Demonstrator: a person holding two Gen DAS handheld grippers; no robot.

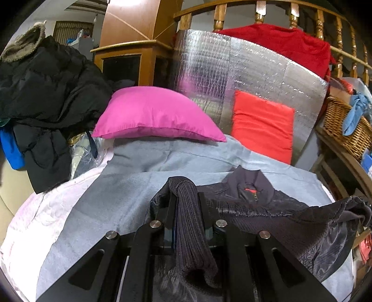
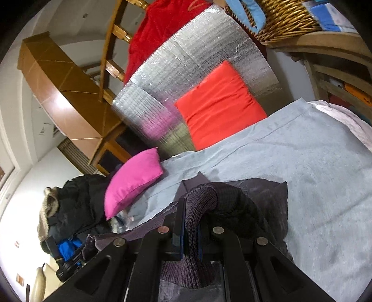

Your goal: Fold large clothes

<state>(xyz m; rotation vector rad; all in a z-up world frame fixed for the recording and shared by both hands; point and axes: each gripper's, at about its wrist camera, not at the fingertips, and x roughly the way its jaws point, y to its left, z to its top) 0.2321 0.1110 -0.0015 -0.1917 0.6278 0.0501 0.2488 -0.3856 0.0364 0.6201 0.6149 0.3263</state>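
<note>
Room: cluttered; white walls, wooden railing (image 1: 274, 9) with turned spindles across the back, tall wooden cabinet (image 1: 130, 53) left of it.
Bed: takes up most of both views; pale pink cover (image 1: 46, 220) showing along the edges.
Grey sheet (image 1: 130, 185): one, spread flat over the bed, lightly creased.
Silver foil panel (image 1: 244, 67): one, upright at the head of the bed.
Red cloth (image 1: 283, 44): one, draped behind the panel's top edge.
Heap of dark coats (image 1: 46, 93): one pile at the left of the bed, fur-trimmed hood on top, a bit of blue cloth lower down.
Cushions: two; pink cushion (image 1: 153, 116) lying at the head of the sheet, orange-red cushion (image 1: 262, 125) leaning on the foil panel.
Wicker basket (image 1: 344, 132): one, on a wooden shelf to the right, light blue cloth hanging over its rim.
Dark jacket (image 1: 267, 209): one, on the grey sheet, collar and zip pull facing the cushions, both ribbed ends lifted off the bed.
Left gripper (image 1: 184, 202): jaws clamped on a ribbed fold of the dark jacket, the fabric draping back over the gripper.
Right gripper (image 2: 193, 209): jaws clamped on another ribbed edge of the dark jacket, the rest bunched just ahead.
</note>
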